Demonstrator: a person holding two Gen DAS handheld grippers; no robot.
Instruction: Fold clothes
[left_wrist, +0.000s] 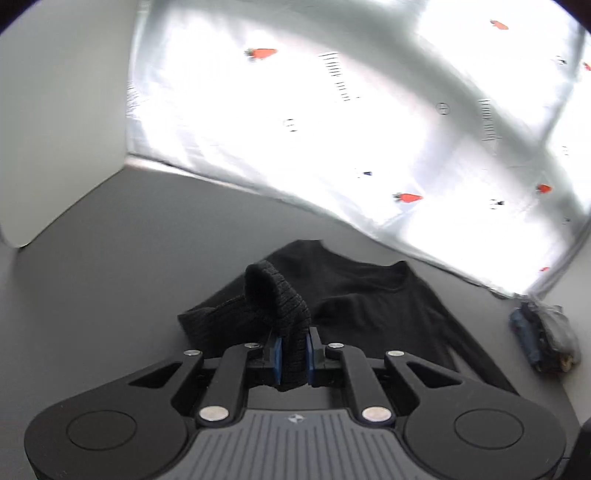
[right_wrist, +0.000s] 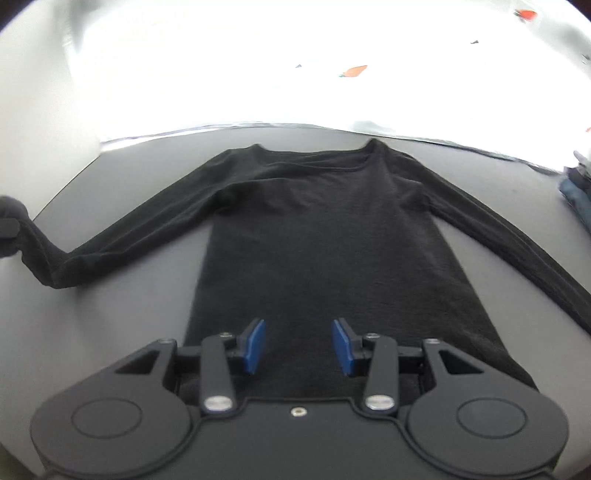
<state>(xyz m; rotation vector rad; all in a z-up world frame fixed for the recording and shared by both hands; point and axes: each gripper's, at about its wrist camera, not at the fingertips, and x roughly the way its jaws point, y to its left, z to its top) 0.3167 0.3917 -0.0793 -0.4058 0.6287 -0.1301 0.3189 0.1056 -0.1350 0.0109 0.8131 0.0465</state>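
Left wrist view shows the left gripper (left_wrist: 293, 350) clamped on the ribbed cuff (left_wrist: 275, 295) of a black long-sleeved sweater (right_wrist: 332, 236), lifting that sleeve end off the grey table (left_wrist: 110, 258). Right wrist view shows the sweater lying flat, neckline far, sleeves spread left and right. Over its near hem, the right gripper (right_wrist: 298, 347) stands wide and holds nothing; folded clothes (left_wrist: 543, 336) lie far right.

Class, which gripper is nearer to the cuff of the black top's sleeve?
Left. The left gripper is shut on the sleeve cuff, lifting it. The right gripper hangs open over the hem of the black top, well away from that cuff.
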